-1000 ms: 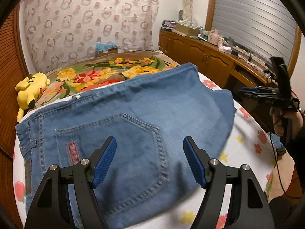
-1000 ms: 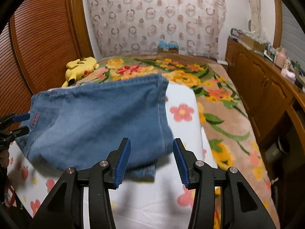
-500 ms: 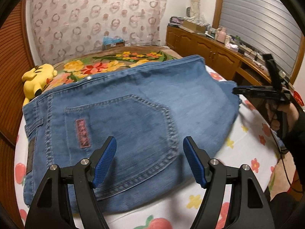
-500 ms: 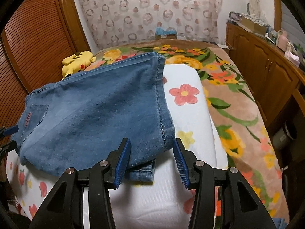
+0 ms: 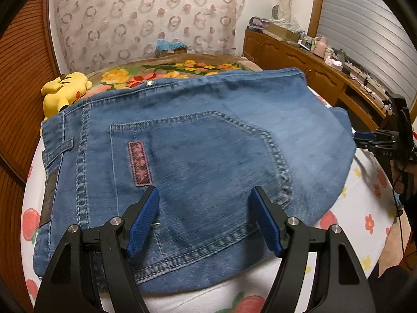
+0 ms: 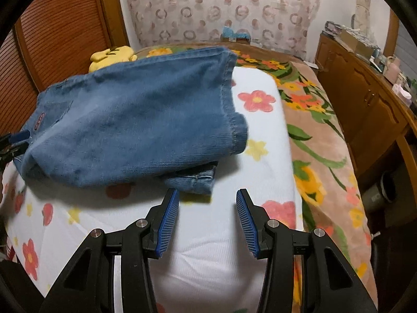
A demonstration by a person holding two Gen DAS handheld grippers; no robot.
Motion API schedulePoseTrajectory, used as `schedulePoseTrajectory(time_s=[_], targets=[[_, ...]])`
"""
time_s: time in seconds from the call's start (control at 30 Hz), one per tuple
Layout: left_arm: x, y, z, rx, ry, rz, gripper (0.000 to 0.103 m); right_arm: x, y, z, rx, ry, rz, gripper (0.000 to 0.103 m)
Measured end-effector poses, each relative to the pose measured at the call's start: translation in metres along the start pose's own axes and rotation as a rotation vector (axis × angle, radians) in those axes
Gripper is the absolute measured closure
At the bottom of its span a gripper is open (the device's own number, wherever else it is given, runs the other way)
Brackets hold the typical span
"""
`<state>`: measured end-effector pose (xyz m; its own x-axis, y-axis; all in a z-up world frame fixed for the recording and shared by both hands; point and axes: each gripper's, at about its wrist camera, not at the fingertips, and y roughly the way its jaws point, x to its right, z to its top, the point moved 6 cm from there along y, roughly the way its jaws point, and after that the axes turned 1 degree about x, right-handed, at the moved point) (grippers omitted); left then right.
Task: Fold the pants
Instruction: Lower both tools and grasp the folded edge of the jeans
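The blue denim pants (image 5: 203, 156) lie folded into a compact stack on a white flowered blanket (image 5: 365, 208), back pocket and pink label facing up. My left gripper (image 5: 206, 200) is open and empty, its blue pads low over the pocket's near edge. In the right wrist view the pants (image 6: 135, 125) lie ahead and to the left, with a hem of a lower layer sticking out at the near edge. My right gripper (image 6: 207, 203) is open and empty, just short of that hem. It also shows at the right edge of the left wrist view (image 5: 365, 139).
A yellow plush toy (image 5: 65, 91) lies behind the pants by the wooden wall panel (image 6: 60, 34). A floral bedspread (image 6: 320, 140) covers the bed to the right. A cluttered wooden cabinet (image 5: 307, 60) runs along the right wall. A dark cylinder (image 6: 378, 190) lies on the floor.
The left gripper has come down closer over the pants. The right gripper has drawn back from the folded edge, which now lies flat on the blanket. Both stayed open.
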<state>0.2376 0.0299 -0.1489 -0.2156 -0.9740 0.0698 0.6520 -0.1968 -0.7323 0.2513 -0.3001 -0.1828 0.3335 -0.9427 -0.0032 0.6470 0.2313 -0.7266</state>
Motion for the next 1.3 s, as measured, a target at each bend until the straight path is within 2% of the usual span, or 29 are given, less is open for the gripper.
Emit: schedulePoseTrajectory(time_s=[0.07, 0.13, 0.17, 0.23, 0.4, 0.5, 0.6, 0.7, 0.9, 1.13, 1.2, 1.3], targets=[[-0.003, 0.003, -0.002, -0.01, -0.008, 0.003, 0.03, -0.004, 0.003, 0.004, 0.001, -0.015, 0.005, 0.055], [-0.007, 0.006, -0.005, -0.021, -0.015, 0.009, 0.03, -0.006, 0.008, 0.007, -0.003, -0.031, 0.001, 0.065], [-0.008, 0.007, -0.007, -0.026, -0.016, 0.018, 0.03, -0.008, 0.009, 0.008, -0.001, -0.038, 0.007, 0.075], [-0.01, 0.008, -0.009, -0.029, -0.016, 0.02, 0.03, -0.01, 0.005, 0.01, 0.016, -0.058, 0.005, 0.085], [-0.015, 0.01, -0.012, -0.039, -0.015, 0.039, 0.03, 0.004, -0.029, 0.018, 0.117, -0.038, -0.007, 0.089], [-0.017, 0.013, -0.011, -0.047, -0.013, 0.033, 0.03, 0.009, -0.05, 0.02, 0.149, -0.042, -0.033, 0.089], [-0.017, 0.013, -0.011, -0.043, -0.013, 0.025, 0.03, 0.008, -0.051, 0.012, 0.128, -0.059, -0.054, 0.089], [-0.018, 0.011, -0.011, -0.039, -0.012, 0.028, 0.03, 0.012, -0.033, -0.002, 0.064, -0.036, -0.039, 0.089], [-0.032, -0.011, -0.013, -0.012, -0.036, 0.054, 0.03, 0.014, -0.032, -0.01, 0.072, 0.027, 0.011, 0.087], [-0.081, -0.055, -0.019, 0.055, -0.103, 0.151, 0.03, 0.017, -0.04, 0.001, 0.121, 0.046, -0.012, 0.073], [-0.099, -0.062, -0.023, 0.057, -0.127, 0.183, 0.03, 0.016, -0.04, 0.001, 0.139, 0.059, -0.019, 0.062], [-0.126, -0.065, -0.031, 0.046, -0.164, 0.227, 0.03, 0.01, -0.034, 0.002, 0.155, 0.074, 0.005, 0.06]])
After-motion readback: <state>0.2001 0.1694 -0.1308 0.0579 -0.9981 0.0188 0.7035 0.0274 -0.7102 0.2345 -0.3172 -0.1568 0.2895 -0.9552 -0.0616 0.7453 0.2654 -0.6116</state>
